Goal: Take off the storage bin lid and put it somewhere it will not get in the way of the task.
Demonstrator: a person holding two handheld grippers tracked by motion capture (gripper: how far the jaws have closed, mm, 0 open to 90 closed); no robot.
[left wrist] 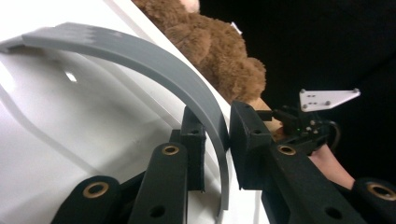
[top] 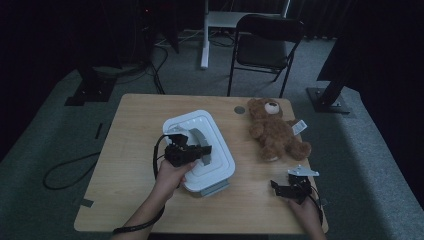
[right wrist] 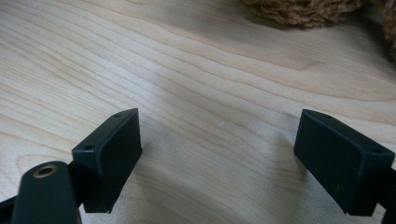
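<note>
At the handle: my left gripper (left wrist: 227,140) has its jaws clamped on the grey handle (left wrist: 154,60), one pad on each face of the strip, near the end where it comes down to the lid.
Left gripper, high view: I see it (top: 196,150) over the middle of the white box (top: 220,145), with the hand behind it on the near side.
Handle: it arches up off the white lid and looks raised, not folded flat.
White box: sits closed on the wooden table (top: 130,150), centre-left, lid on as far as I can tell.
Right gripper: mine (right wrist: 217,158) is spread wide with nothing between the jaws, just above bare wood; in the high view it (top: 292,187) sits at the near right corner.
Teddy bear: lies on its back (top: 275,132) at the far right, just beyond the right gripper, untouched.
Done, by my reading: the handle is caught.
Left to do: I judge the lift or carry of the box has not begun; the bear's part, if any, I cannot tell.
</note>
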